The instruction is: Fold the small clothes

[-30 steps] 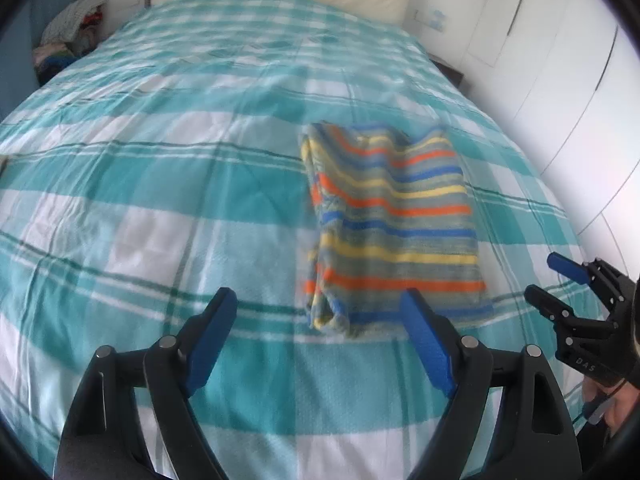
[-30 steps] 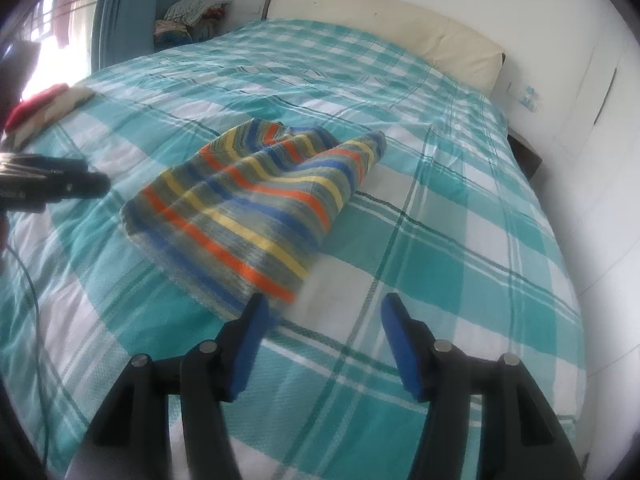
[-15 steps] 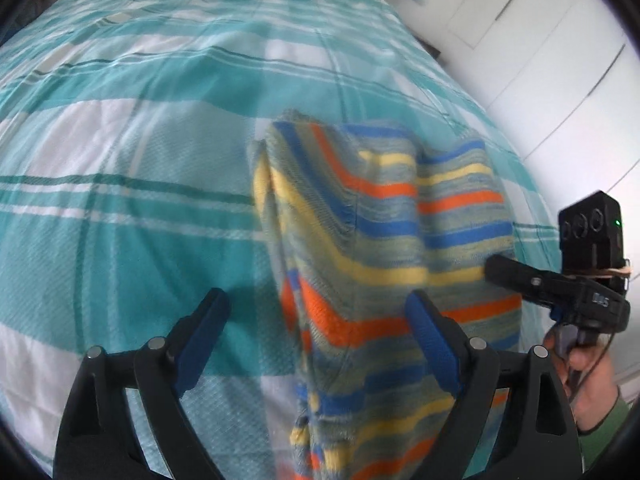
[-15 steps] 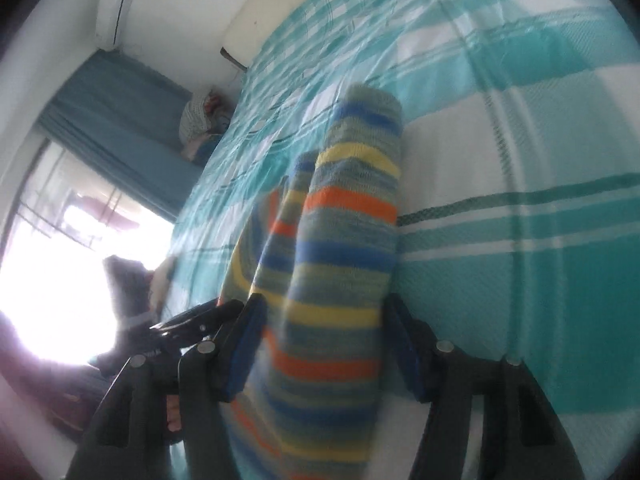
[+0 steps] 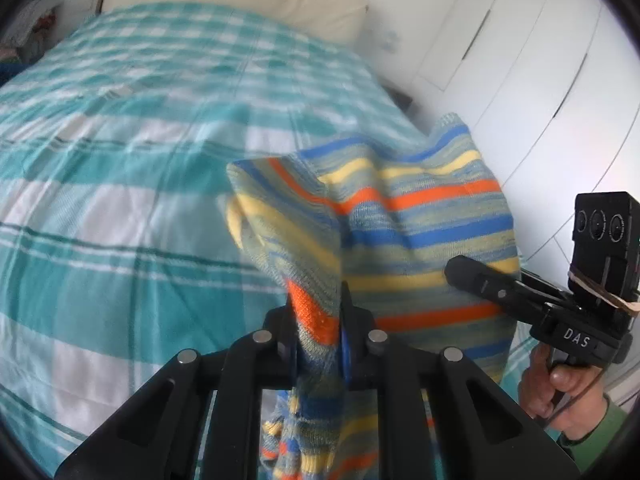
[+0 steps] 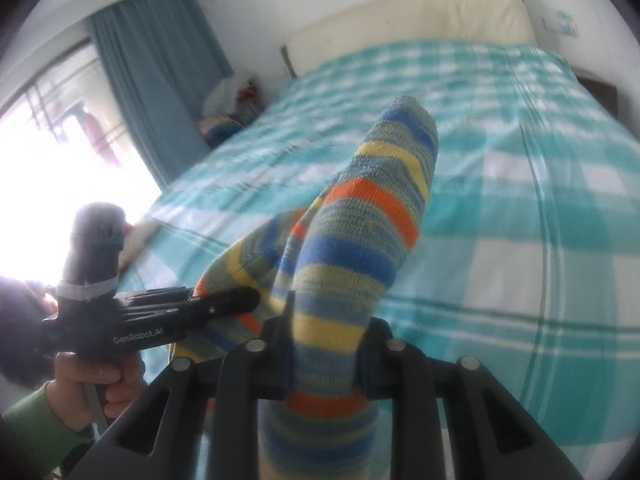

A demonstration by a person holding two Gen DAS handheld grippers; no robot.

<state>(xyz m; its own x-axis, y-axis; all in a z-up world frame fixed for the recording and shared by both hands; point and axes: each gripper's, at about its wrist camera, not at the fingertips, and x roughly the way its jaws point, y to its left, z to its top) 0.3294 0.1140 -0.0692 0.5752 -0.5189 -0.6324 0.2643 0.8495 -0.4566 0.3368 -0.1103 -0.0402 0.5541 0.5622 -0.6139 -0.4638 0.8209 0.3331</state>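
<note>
Both grippers have hold of the striped knit garment (image 5: 416, 216) (blue, orange, yellow and grey-green bands): the left gripper (image 5: 318, 322) is closing its jaws on a bunched orange-striped edge, and the right gripper (image 6: 324, 326) is closing on another thick fold of it, pads pressing the fabric on both sides. So the garment hangs lifted between the two over the teal-and-white checked bedspread (image 5: 120, 184), with a cream pillow (image 6: 412, 12) at the far end, a blue curtain (image 6: 160, 64) by the bright window and white wardrobe doors (image 5: 532, 64) alongside.
</note>
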